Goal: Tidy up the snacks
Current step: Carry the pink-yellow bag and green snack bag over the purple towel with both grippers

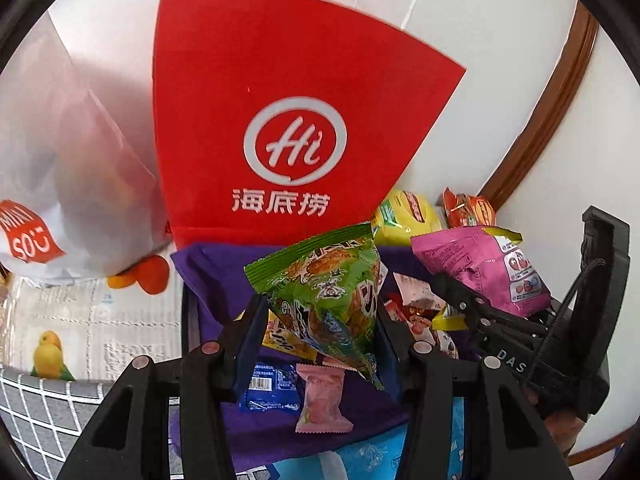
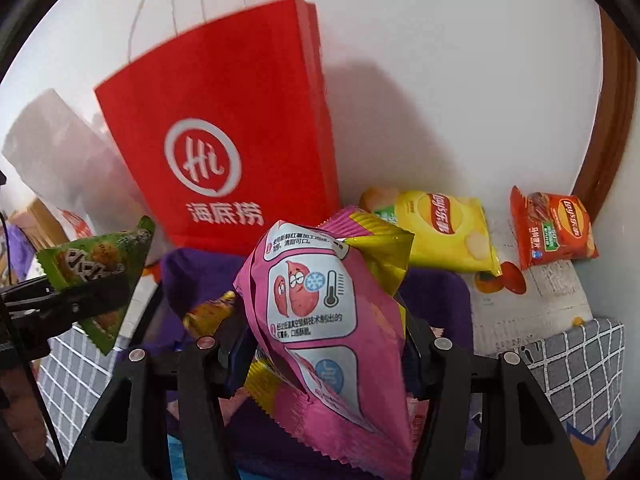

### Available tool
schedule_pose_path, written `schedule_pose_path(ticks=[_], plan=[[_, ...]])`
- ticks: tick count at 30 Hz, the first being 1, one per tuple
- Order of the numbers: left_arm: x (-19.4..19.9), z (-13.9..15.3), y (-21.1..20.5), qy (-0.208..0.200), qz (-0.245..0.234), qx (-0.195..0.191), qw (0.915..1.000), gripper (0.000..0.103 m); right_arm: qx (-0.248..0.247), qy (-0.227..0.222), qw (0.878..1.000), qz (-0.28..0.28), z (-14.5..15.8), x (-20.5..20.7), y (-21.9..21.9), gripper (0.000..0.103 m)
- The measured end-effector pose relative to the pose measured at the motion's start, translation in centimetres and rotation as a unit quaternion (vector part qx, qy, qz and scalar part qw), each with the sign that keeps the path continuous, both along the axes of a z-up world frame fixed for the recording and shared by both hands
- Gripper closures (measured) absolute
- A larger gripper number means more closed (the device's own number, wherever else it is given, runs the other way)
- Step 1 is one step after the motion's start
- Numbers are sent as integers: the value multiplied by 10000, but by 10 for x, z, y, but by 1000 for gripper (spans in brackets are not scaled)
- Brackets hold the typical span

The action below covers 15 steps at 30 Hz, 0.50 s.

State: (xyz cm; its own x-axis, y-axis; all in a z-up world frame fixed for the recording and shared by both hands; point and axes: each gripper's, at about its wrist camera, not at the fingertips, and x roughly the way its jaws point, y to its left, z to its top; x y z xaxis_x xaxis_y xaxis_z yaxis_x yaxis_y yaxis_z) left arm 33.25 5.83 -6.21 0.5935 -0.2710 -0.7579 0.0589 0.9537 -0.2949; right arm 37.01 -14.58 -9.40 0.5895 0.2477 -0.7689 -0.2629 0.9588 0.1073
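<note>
My left tongs point(image 1: 320, 320) were partly closed and clamped on a green packet point(image 1: 324, 284), which hung tilted over the purple bin point(image 1: 216, 280); my right tongs point(image 2: 324, 344) were likewise pinched round a pink packet point(image 2: 320, 320) printed with cartoon sweet potatoes, also above the bin. Straight beyond both tongs stood a red bag point(image 1: 288, 128) marked "Hi" with 海底捞 beneath, and left of it a white bag point(image 1: 60, 168) with a partly readable red "MINI SO" tag. Ahead and right of my right tongs lay a yellow Lay's bag point(image 2: 444, 232) and an orange Lay's bag point(image 2: 554, 232) against the wall.
</note>
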Motion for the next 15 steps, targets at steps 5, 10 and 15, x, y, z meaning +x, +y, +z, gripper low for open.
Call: schedule_pose_path(ticks=[5,10,15], plan=[[8,-10,5,175,14,-92,9998,55,-113,196,9997,-21,-14,8,-4,44],[13,-17,7,349,24,-172,9992,55,-170,395,9991,-50,-25,13,-7,44],[16,-22,2,456,-53,-202,9987,56,-303,534,9981,19,-33,14,-2,44]])
